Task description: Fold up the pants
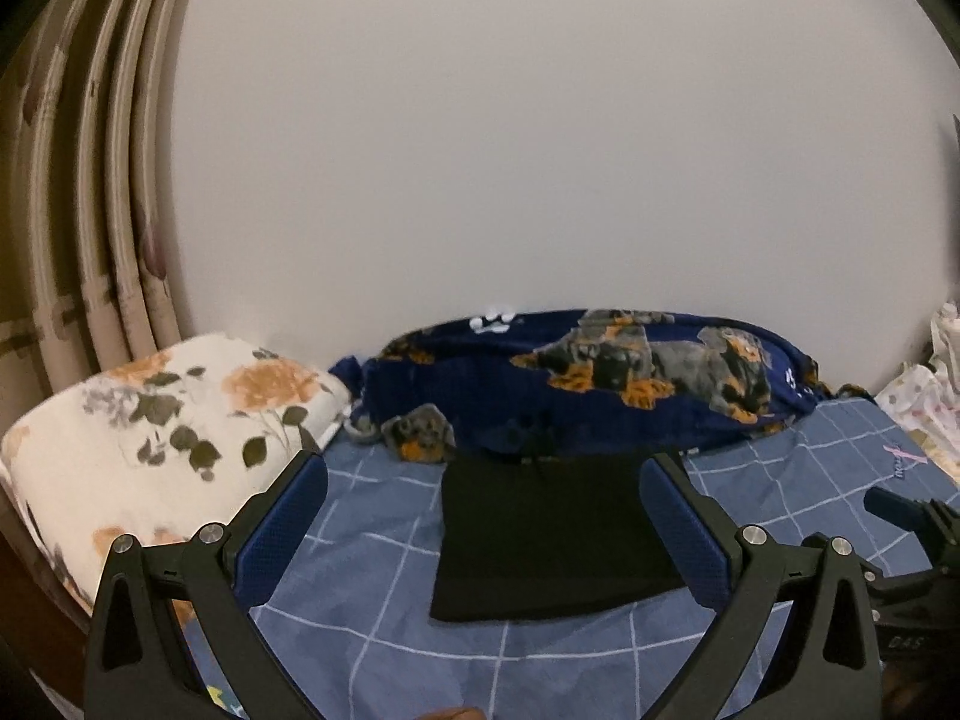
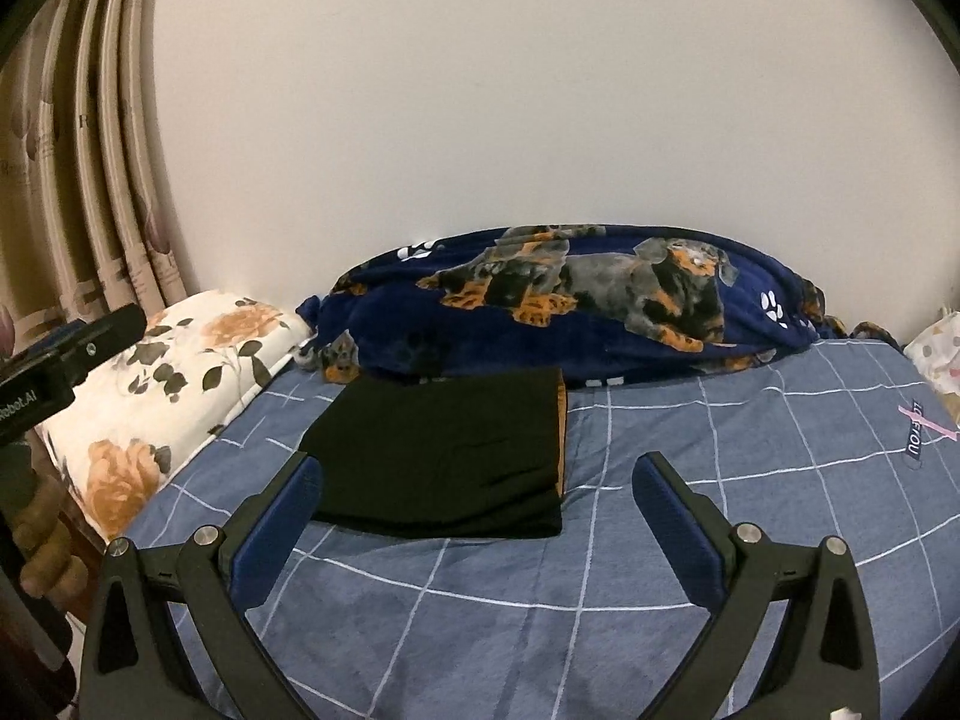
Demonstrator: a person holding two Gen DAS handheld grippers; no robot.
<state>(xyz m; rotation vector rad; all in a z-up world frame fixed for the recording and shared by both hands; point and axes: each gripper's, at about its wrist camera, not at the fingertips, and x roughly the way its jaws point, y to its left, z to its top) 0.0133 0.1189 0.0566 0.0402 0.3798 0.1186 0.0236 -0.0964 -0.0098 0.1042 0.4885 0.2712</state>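
Observation:
The black pants (image 1: 540, 534) lie folded into a flat rectangle on the blue checked bed sheet (image 1: 372, 600). They also show in the right wrist view (image 2: 444, 462), with an orange strip along their right edge. My left gripper (image 1: 483, 492) is open and empty, held above the sheet with the pants between its fingers in view. My right gripper (image 2: 477, 489) is open and empty, a little in front of the pants' near edge. The right gripper's body shows at the right edge of the left wrist view (image 1: 912, 534).
A floral pillow (image 1: 150, 432) lies at the left of the bed. A navy dog-print blanket (image 1: 600, 384) is bunched along the wall behind the pants. Curtains (image 1: 90, 180) hang at the left. Light spotted fabric (image 1: 924, 396) sits at the far right.

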